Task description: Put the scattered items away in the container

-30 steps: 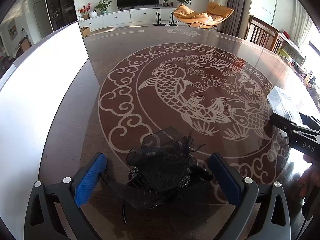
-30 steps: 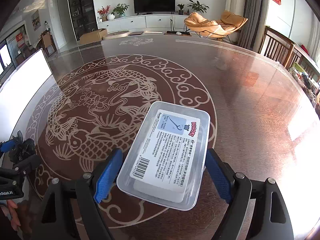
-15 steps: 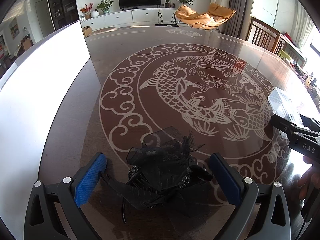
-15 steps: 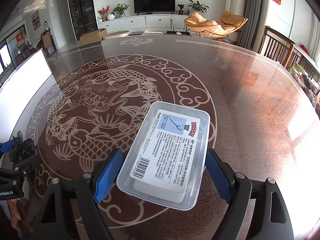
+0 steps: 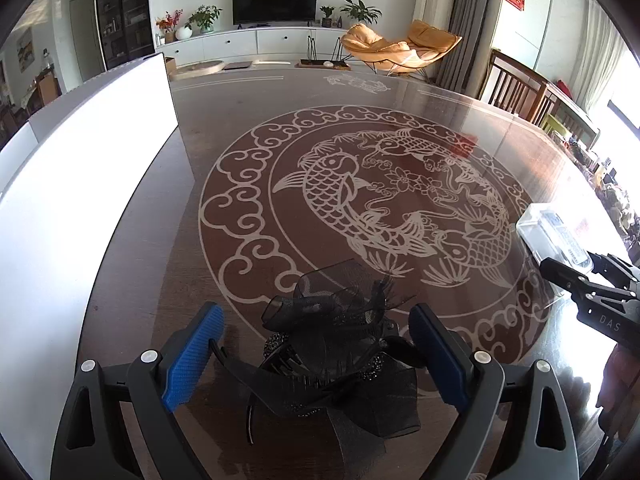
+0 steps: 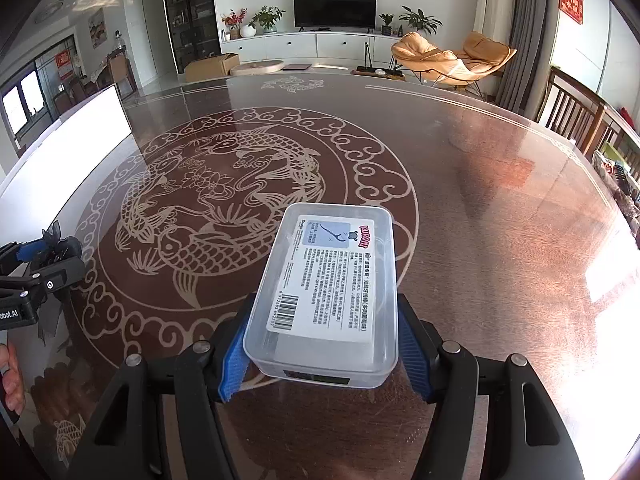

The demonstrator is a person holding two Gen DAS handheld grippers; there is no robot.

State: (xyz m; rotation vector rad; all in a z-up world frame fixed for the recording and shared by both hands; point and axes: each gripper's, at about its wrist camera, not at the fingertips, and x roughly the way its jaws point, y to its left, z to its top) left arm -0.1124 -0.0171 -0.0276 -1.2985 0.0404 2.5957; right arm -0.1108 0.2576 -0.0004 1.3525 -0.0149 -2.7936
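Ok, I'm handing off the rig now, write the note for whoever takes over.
Left gripper: jaws closing around the black hairpiece on the table; pads not yet touching it.
Right gripper: jaws closing on the near end of the clear box, pads at its sides. The box looks upside down, label on top, so its opening faces the table.
Done: nothing is in the box yet.
Left: finish both grips, probably turn the box opening-up, then put the hairpiece in. No other loose items show in either view.
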